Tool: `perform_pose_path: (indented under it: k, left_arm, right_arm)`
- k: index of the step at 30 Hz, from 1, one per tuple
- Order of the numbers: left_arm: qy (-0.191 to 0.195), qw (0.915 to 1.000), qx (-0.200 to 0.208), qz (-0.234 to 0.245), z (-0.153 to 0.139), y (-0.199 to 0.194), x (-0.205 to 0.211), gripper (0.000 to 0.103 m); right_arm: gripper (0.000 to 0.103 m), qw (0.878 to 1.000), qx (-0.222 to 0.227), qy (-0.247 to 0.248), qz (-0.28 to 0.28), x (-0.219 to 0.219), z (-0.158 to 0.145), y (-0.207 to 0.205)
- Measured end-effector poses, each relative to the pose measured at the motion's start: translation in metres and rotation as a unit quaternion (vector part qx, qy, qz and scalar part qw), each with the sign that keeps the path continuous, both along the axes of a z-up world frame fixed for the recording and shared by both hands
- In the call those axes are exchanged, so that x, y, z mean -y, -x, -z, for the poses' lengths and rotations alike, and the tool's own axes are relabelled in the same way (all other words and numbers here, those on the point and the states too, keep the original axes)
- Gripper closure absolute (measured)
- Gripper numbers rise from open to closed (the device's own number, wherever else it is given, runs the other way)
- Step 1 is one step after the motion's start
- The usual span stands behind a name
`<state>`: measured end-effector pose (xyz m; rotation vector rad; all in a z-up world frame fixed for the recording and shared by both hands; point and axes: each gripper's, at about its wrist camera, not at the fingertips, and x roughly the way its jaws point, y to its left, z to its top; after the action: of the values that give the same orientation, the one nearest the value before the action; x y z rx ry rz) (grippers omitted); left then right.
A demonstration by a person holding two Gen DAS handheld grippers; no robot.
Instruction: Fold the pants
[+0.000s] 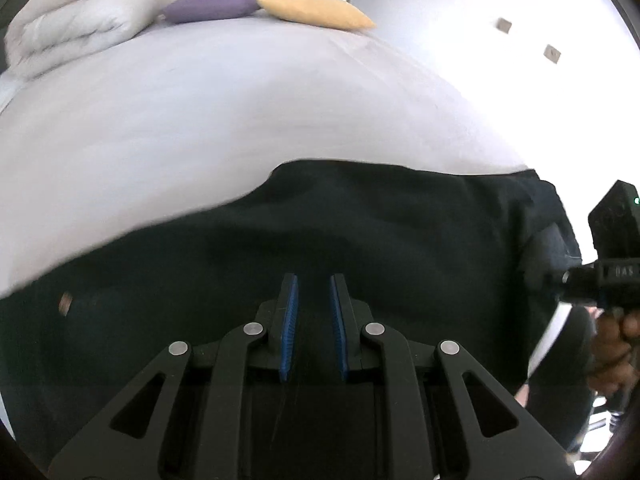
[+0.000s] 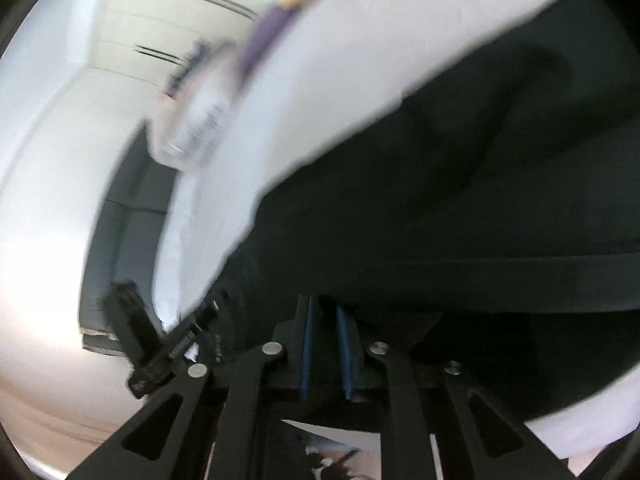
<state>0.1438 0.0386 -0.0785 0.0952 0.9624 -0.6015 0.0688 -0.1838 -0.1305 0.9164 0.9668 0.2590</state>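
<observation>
The bed point(image 1: 240, 120), covered in a pale sheet, fills most of the left wrist view, with a folded duvet point(image 1: 68, 28) at its far corner and a purple cushion point(image 1: 212, 6) touching a yellow cushion point(image 1: 316, 10) along the far edge. The dark pants point(image 1: 360, 232) lie spread on the near part of the bed, their cloth running under both tools. The left tongs point(image 1: 313, 292) sit low over the cloth with a narrow gap between the blue pads point(image 1: 290, 328); dark cloth shows in that gap, but whether it is pinched I cannot tell. The right tongs point(image 2: 324, 312) are likewise nearly closed at an edge of the pants point(image 2: 460, 220); the view is blurred, so a grip cannot be confirmed there either. In the left view the right tool shows at the right border, held in a hand point(image 1: 612, 344), beside the far end of the pants. This looks like the start of a fold, both tools taking hold along one edge. The next move likely calls for a firm pinch on both sides, then an even lift and carry across so the edges meet without bunching.
</observation>
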Motion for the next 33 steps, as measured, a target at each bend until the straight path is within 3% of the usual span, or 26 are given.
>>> perform_pose_path:
  k: [4,6,9,10,12,14,20,22,25,26,27,30,33]
  left_arm:
    - [-0.008,0.9998,-0.018,0.004,0.016,-0.011,0.007,0.087]
    - [-0.009,0.9996,-0.026,0.002,0.028,-0.009,0.002,0.087]
    - [0.01,0.9997,-0.024,-0.001,0.031,-0.014,-0.006,0.087]
    - [0.014,0.9996,-0.026,-0.002,0.032,-0.014,-0.007,0.087]
    - [0.016,0.9995,-0.028,-0.001,0.032,-0.016,-0.01,0.087]
    - [0.011,0.9996,-0.025,-0.002,0.032,-0.016,-0.016,0.087]
    - [0.004,0.9998,-0.018,-0.006,0.032,-0.003,0.001,0.087]
    - [0.001,0.9998,-0.016,-0.006,0.034,-0.001,0.013,0.087]
    - [0.0,0.9998,-0.017,-0.006,0.035,-0.001,0.019,0.087]
    - [-0.001,0.9998,-0.016,-0.006,0.035,-0.001,0.019,0.087]
    - [-0.001,0.9998,-0.016,-0.006,0.036,0.0,0.021,0.087]
    - [-0.003,0.9998,-0.016,-0.007,0.036,0.0,0.022,0.087]
    - [-0.004,0.9998,-0.016,-0.007,0.036,0.0,0.023,0.087]
  right_arm:
    - [0.088,0.999,-0.027,0.012,0.031,0.01,0.005,0.007]
    - [0.089,0.996,-0.028,-0.028,0.079,0.039,0.021,0.031]
    - [0.087,0.989,0.005,-0.092,0.116,0.068,0.033,0.071]
    - [0.069,0.986,0.017,-0.109,0.129,0.077,0.035,0.083]
    - [0.045,0.975,0.04,-0.126,0.179,0.102,0.035,0.104]
    - [0.044,0.962,0.056,-0.126,0.237,0.131,0.036,0.126]
    - [0.057,0.93,0.07,-0.175,0.315,0.176,0.051,0.152]
    - [0.07,0.922,0.073,-0.186,0.331,0.185,0.057,0.157]
    - [0.079,0.912,0.076,-0.192,0.354,0.201,0.061,0.167]
    - [0.083,0.914,0.075,-0.184,0.353,0.206,0.061,0.163]
    - [0.094,0.918,0.073,-0.169,0.35,0.211,0.058,0.162]
    - [0.097,0.936,0.064,-0.093,0.334,0.221,0.037,0.156]
    - [0.097,0.94,0.074,-0.032,0.332,0.239,0.014,0.148]
